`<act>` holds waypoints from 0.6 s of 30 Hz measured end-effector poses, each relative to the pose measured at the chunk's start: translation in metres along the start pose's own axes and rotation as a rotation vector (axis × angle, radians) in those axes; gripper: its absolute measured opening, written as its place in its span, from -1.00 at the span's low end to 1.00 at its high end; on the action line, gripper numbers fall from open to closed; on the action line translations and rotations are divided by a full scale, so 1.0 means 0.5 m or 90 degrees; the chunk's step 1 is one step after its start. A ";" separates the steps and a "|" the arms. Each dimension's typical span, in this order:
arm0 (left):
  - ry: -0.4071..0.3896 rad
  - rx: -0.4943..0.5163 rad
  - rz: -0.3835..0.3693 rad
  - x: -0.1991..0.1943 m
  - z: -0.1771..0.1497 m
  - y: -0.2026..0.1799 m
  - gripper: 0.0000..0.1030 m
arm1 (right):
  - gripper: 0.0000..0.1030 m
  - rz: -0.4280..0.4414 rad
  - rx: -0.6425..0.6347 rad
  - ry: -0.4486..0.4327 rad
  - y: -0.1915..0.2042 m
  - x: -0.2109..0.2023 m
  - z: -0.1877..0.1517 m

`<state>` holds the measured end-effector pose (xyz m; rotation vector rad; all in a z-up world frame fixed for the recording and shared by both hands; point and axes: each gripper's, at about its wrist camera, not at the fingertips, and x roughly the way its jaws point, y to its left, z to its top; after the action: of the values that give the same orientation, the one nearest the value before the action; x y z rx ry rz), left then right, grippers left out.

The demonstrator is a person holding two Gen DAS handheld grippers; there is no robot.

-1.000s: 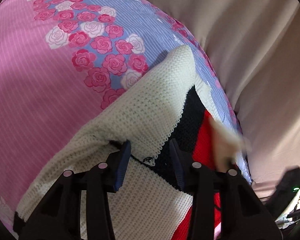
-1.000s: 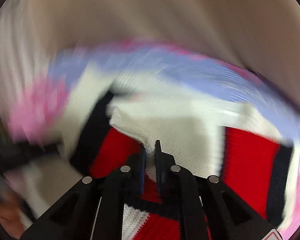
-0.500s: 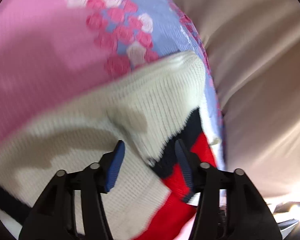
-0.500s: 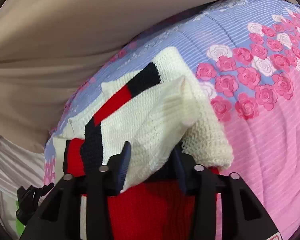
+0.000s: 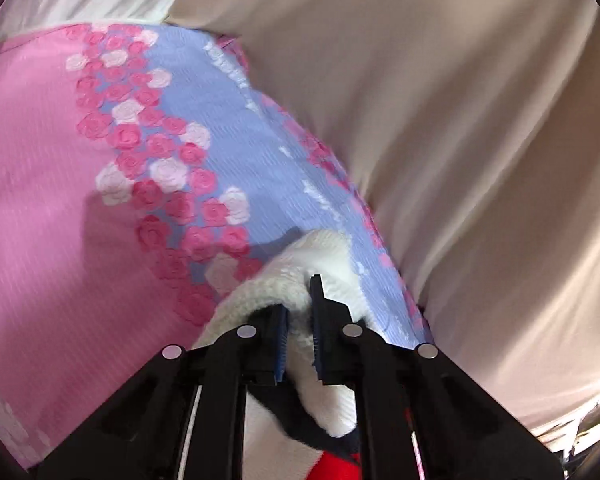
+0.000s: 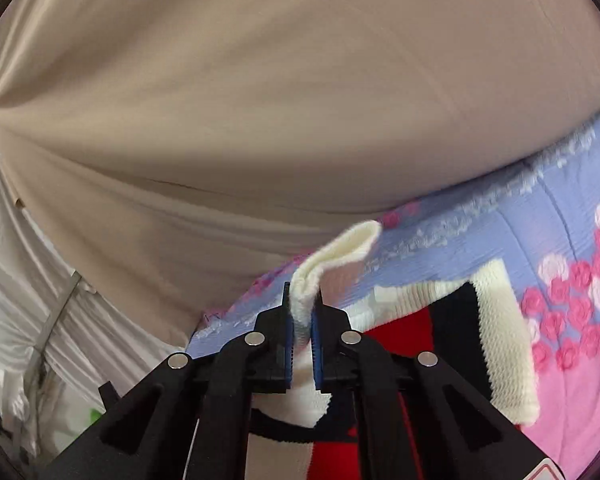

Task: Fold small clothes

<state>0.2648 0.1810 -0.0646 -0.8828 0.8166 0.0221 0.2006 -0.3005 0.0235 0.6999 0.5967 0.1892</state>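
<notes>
Both grippers clamp cream knit: the left gripper [image 5: 300, 320], closing, pinches the sweater [image 5: 300, 256]; the right gripper [image 6: 302, 312] grips a fold. Only the right view shows red-black stripes at three o'clock on the floral sheet [image 6: 580, 220]. Beyond, twelve o'clock, probably a beige curtain [image 6: 300, 100].

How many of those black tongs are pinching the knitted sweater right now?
2. The left tongs are closing on a cream fold of the sweater; the right tongs are shut on another cream fold.

A cream knit sweater [image 6: 504, 340] with red and black bands lies partly folded on the bed, one cream edge lifted upright.
</notes>
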 end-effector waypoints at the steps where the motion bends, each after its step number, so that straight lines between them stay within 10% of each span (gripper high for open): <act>1: 0.021 -0.002 0.026 0.023 -0.008 0.018 -0.81 | -0.88 -0.052 -0.001 0.036 -0.029 0.031 -0.020; 4: 0.098 -0.023 0.068 0.079 -0.049 0.058 -0.82 | -0.88 -0.234 0.064 0.198 -0.169 0.148 -0.122; 8: 0.091 0.002 0.075 0.074 -0.065 0.068 -0.82 | -0.89 -0.163 0.057 0.106 -0.107 0.096 -0.095; 13: 0.106 0.016 0.077 0.083 -0.082 0.073 -0.80 | -0.90 -0.222 0.117 0.190 -0.214 0.112 -0.132; 18: 0.108 0.027 0.059 0.085 -0.087 0.080 -0.73 | -0.65 -0.293 0.023 0.123 -0.120 0.021 -0.119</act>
<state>0.2544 0.1643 -0.1345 -0.8136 1.0136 0.0115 0.1733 -0.3096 -0.0564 0.5655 0.9306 -0.1843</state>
